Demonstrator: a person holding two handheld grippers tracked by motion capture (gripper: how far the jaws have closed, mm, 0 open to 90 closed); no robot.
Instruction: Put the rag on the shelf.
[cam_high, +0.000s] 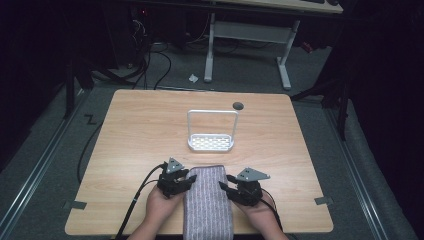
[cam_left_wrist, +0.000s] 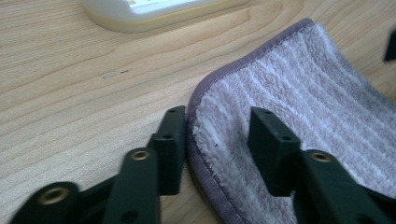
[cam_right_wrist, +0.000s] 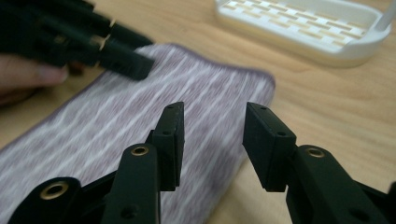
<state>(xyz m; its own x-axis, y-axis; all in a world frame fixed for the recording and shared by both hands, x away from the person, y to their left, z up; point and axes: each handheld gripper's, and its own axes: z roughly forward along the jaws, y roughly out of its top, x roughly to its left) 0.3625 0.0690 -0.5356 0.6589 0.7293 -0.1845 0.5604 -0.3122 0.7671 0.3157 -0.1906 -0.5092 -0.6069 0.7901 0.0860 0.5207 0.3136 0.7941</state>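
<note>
**Fingers apart at both sides of striped towel, near edge of desk**

Fingers (cam_left_wrist: 171, 140) of the left gripper (cam_high: 186, 181) stand partly apart, straddling the towel's hemmed left edge: one finger on bare wood just beside the hem, the other over the pile. No squeeze visible on the cloth. Fingers (cam_right_wrist: 170, 140) of the right gripper (cam_high: 225, 188) also partly apart, nothing pinched; one hangs over the towel's right edge, the other over bare wood beside it. Each gripper sits in a hand, forearms coming in over the near edge.

Towel (cam_high: 207, 202): grey-lilac, white stripes, folded into a long narrow strip, lying flat at the middle of the desk's near edge, its near end running over that edge. Far end rounded, with a purple hem.

Desk (cam_high: 140, 130): light wood grain, rounded corners, matte. White rack (cam_high: 211, 142) with a slotted base and tall wire loop handle stands near the desk's centre, apart from the towel's far end. Dark round cap (cam_high: 238, 105) near the far edge, right of centre. Grey tape tabs (cam_high: 324, 200) at the near left and near right corners. Small scuff mark on the wood in the left gripper view.

Room: dim, black around the sides. Grey carpet floor (cam_high: 50, 165), metal rail (cam_high: 30, 182) running along the left. Black cables (cam_high: 150, 65) on the floor beyond the far edge, white scrap of paper (cam_high: 193, 78) there too. White-legged table frame (cam_high: 247, 35) behind.
</note>
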